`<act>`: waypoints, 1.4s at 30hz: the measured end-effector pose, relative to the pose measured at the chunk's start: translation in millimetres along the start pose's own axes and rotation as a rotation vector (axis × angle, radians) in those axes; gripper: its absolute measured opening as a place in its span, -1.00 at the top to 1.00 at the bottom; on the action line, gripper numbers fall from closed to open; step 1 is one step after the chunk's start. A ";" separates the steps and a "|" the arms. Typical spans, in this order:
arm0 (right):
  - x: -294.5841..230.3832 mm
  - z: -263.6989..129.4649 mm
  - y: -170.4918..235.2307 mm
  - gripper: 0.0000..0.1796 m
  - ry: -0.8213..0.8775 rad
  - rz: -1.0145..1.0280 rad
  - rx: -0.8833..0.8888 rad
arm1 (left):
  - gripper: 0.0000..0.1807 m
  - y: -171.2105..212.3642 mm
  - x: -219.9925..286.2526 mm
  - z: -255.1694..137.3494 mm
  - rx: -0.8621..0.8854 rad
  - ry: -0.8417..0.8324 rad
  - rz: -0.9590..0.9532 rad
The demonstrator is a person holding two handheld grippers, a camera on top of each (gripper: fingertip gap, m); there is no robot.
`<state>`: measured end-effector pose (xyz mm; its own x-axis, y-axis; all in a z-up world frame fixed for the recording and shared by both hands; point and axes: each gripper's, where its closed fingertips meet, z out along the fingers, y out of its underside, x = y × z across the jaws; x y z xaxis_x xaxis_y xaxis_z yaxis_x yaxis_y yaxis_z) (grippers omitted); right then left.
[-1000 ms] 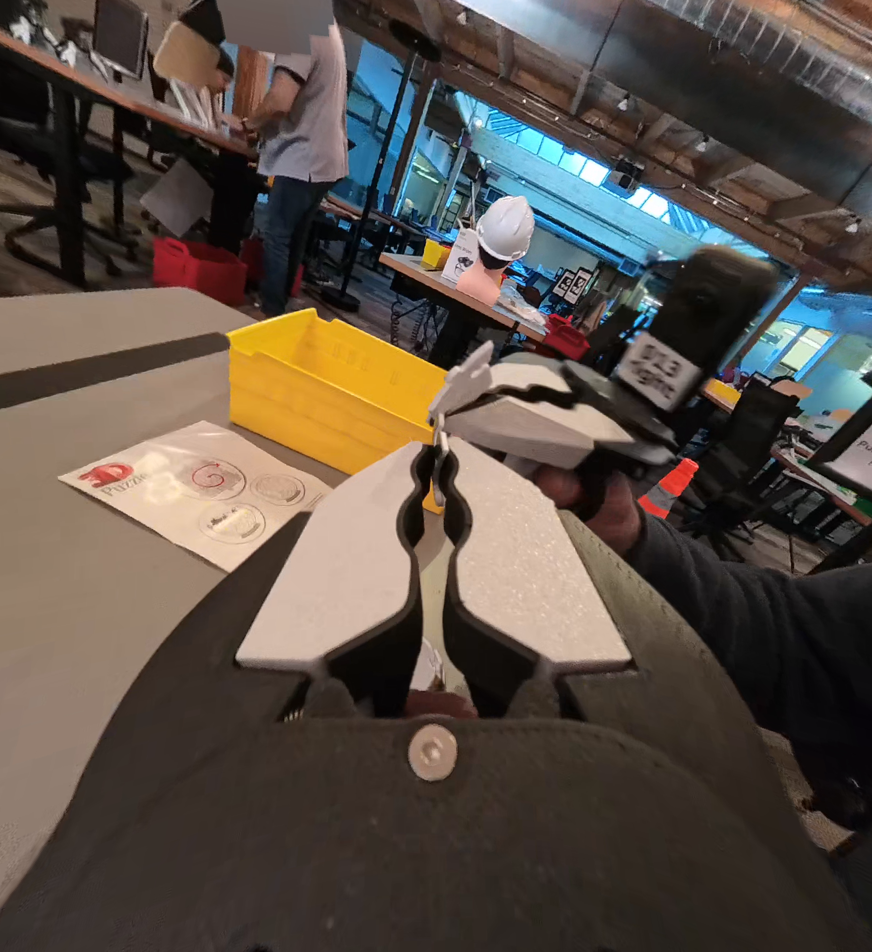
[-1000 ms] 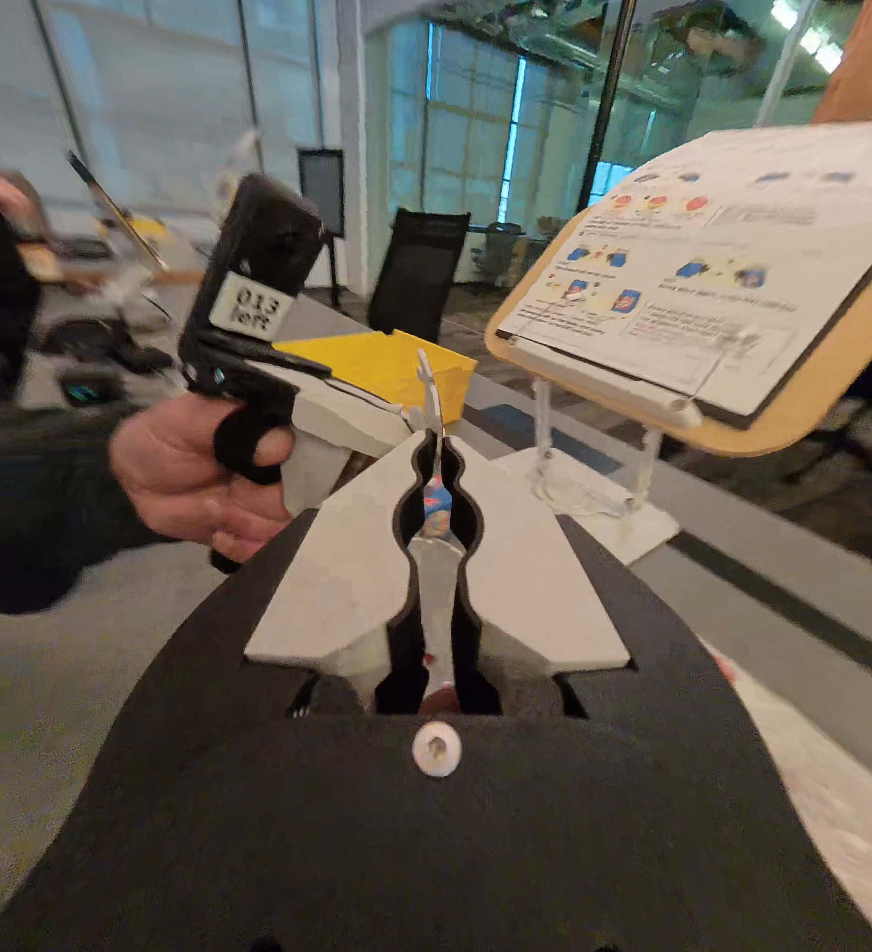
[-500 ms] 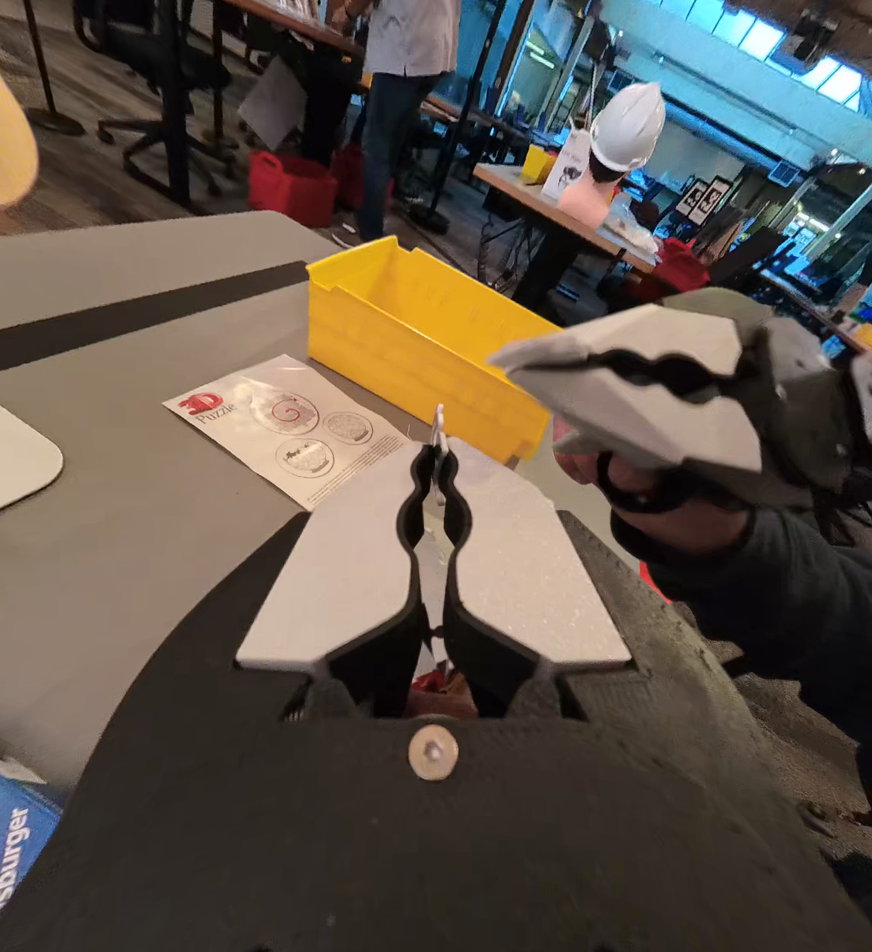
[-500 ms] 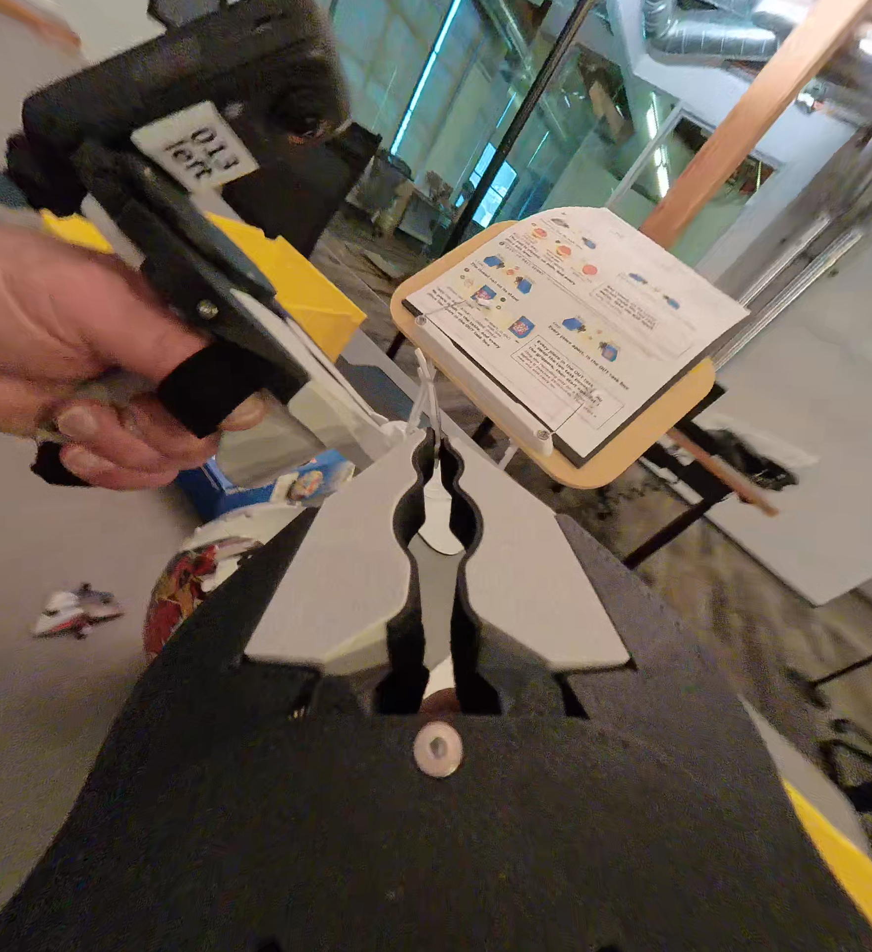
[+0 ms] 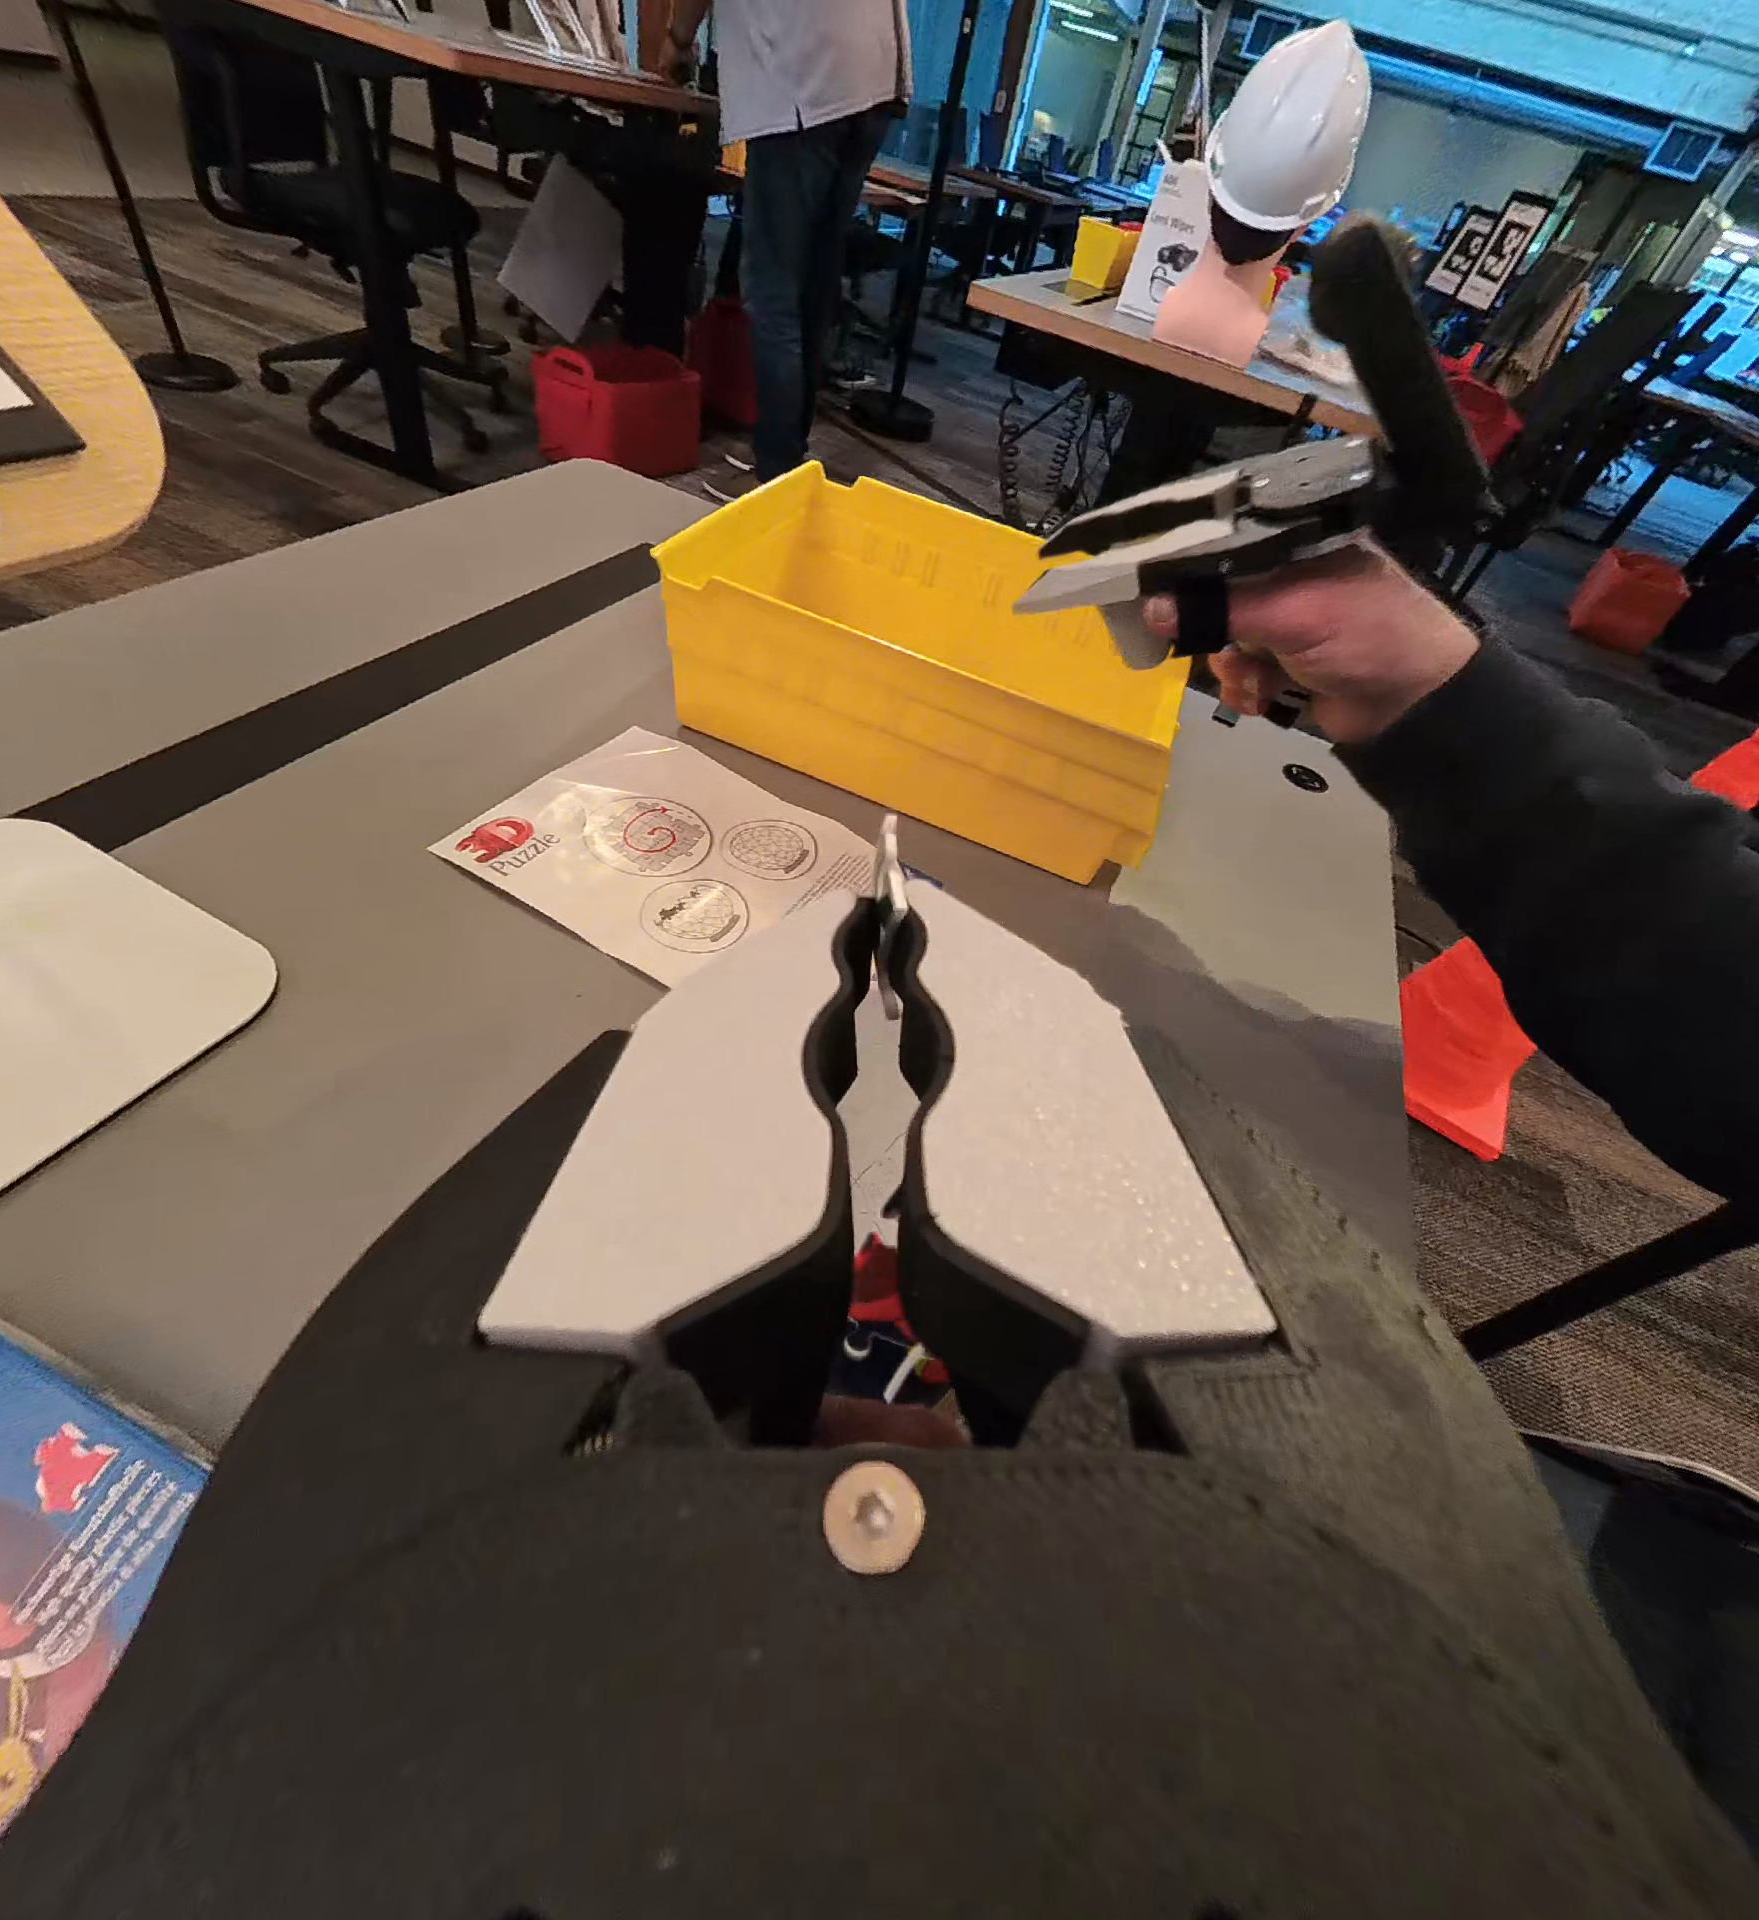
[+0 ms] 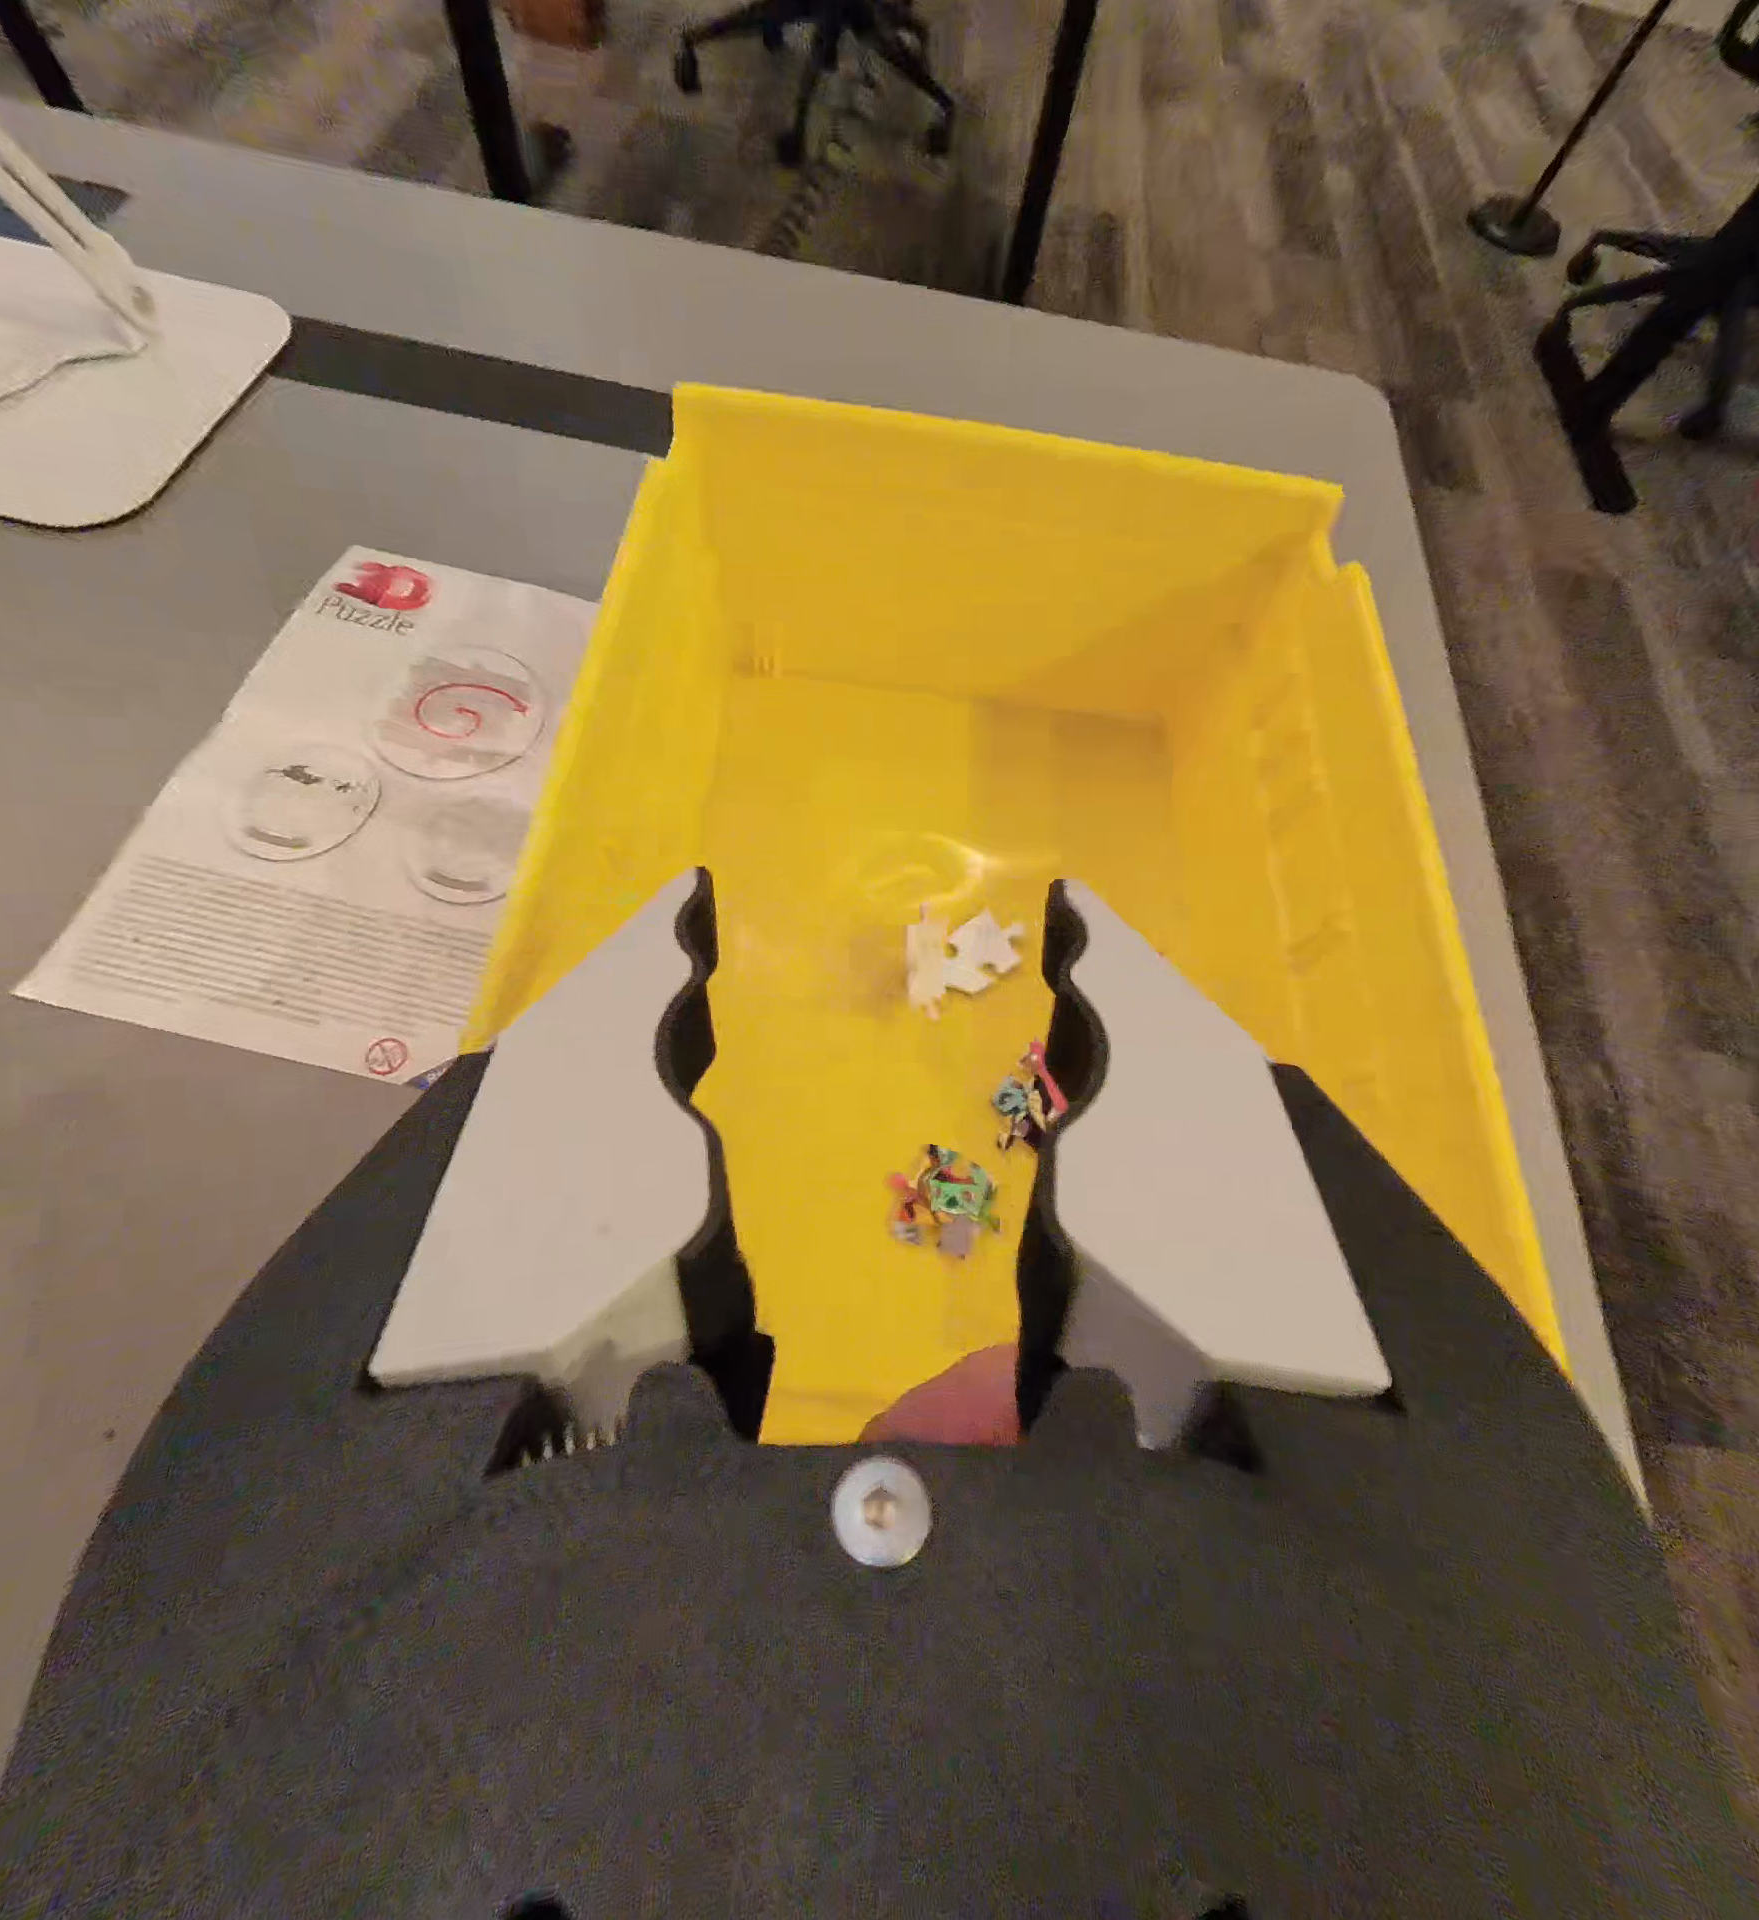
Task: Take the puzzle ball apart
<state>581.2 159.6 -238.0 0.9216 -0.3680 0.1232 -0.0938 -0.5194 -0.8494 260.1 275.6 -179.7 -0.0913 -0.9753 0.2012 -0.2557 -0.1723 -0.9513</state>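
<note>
The grey desk (image 5: 355,997) fills the lower left of the left wrist view and the left side of the right wrist view. On it, centre frame in both views, stands the yellow bin (image 5: 916,717) (image 6: 958,582), and just beside the bin lies a printed leaflet (image 5: 646,852) (image 6: 335,800), flat on the desk. A white stand base (image 6: 75,395) sits at the upper left of the right wrist view; a blue box (image 5: 23,1538) shows at the lower left edge of the left wrist view.

The right tongs (image 6: 880,914) hang over the bin with the fingers spread wide and nothing between them; in the left wrist view they show at the upper right (image 5: 1046,577), held in a hand (image 5: 1311,644).

The left tongs (image 5: 890,914) are clenched on a thin puzzle piece (image 5: 888,883) that pokes out edge-on beyond their tips. More of the puzzle ball — red and dark patches (image 5: 885,1309) — shows low in the gap, mostly hidden.

On the bin floor lie loose pieces: a white one (image 6: 963,956) and two coloured ones (image 6: 942,1205) — apart from each other.
</note>
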 end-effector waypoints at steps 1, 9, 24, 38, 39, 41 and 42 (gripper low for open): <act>-2.6 -6.0 -7.0 0.34 0.004 -0.019 0.035 | 0.97 1.3 -0.4 0.6 -0.005 -0.004 0.004; -249.1 -84.3 -70.5 0.54 -0.802 -0.177 0.308 | 0.98 -12.7 33.4 14.8 0.066 0.159 0.010; -323.1 -116.2 -85.2 1.00 -1.259 0.065 0.372 | 0.96 -30.6 59.5 -2.5 0.230 0.412 -0.139; -75.2 -32.0 -51.1 1.00 -0.307 -0.003 0.190 | 0.61 2.7 5.3 -33.3 0.071 0.132 0.075; -54.0 -24.9 -38.3 1.00 -0.246 -0.007 0.133 | 0.56 10.7 0.2 -36.3 0.044 0.112 0.085; -18.0 -9.0 -7.9 0.83 -0.097 -0.067 -0.002 | 0.45 27.6 -11.9 -39.2 -0.024 0.048 0.120; -7.0 -3.5 3.5 0.65 -0.051 -0.091 -0.048 | 0.36 36.5 -16.0 -39.1 -0.065 0.025 0.138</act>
<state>573.0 157.7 -240.1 0.9451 -0.2783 0.1711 -0.0257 -0.5856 -0.8102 214.6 290.3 -208.5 -0.1535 -0.9852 0.0757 -0.3004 -0.0265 -0.9535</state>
